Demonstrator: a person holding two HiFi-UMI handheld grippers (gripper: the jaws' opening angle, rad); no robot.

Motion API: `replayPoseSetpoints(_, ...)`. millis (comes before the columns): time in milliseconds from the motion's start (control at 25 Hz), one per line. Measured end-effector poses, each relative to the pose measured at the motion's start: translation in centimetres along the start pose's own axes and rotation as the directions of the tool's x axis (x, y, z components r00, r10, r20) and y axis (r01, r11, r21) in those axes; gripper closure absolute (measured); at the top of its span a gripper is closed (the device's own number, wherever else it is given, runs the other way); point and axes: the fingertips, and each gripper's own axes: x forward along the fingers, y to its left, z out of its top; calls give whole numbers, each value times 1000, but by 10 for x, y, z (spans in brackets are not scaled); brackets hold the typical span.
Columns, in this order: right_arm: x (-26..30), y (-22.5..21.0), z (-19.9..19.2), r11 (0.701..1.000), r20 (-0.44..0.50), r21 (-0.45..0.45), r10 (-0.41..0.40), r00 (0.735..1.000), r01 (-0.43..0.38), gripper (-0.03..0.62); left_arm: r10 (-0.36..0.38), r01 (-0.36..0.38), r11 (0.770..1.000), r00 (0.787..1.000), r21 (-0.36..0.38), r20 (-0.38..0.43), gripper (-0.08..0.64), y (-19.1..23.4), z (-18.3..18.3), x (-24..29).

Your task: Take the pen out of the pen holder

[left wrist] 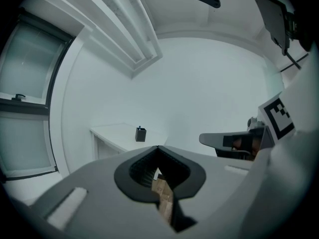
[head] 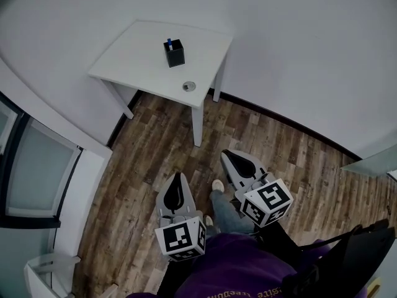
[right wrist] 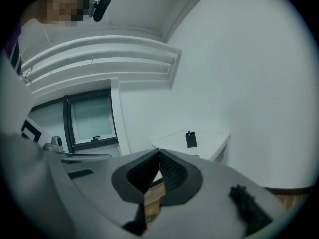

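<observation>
Over in the corner, on the white table (head: 146, 39), sits the black holder (head: 175, 55) with the blue pen (head: 169, 42) poking straight up out of it. I'm well short of it, standing back on the wood floor (head: 155, 148) with both tools held low in front of me. The left gripper (head: 178, 180) has its jaws together at the tips with nothing in them, and the right gripper (head: 234, 159) is the same deal, shut and empty. So the step in hand is really just the approach. My plan is to get close enough that the holder fills a gripper view, then open one gripper before it's over the pen, not after. I'd come down from above so the jaws straddle the blue tip rather than knock it. Only a short bit of pen shows above the rim, so the pinch has to be high and square. The holder looks light and could lift along with the pen, so I'd pin it with the other gripper and pull straight up.
</observation>
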Motion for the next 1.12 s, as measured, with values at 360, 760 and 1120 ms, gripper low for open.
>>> replayPoseSetpoints(360,81,-45,31,996,-3,-20,92,996,-92,581,40,-40,999,999,-12,26,552,8,28,86)
replayPoseSetpoints(760,149,-97,53,987,-41,-31,154,987,-155,581,92,-91,995,995,-48,26,552,15,49,168)
replayPoseSetpoints(1120,192,-131,69,975,-41,-38,215,976,-217,581,109,-101,983,993,-154,45,552,12,63,219)
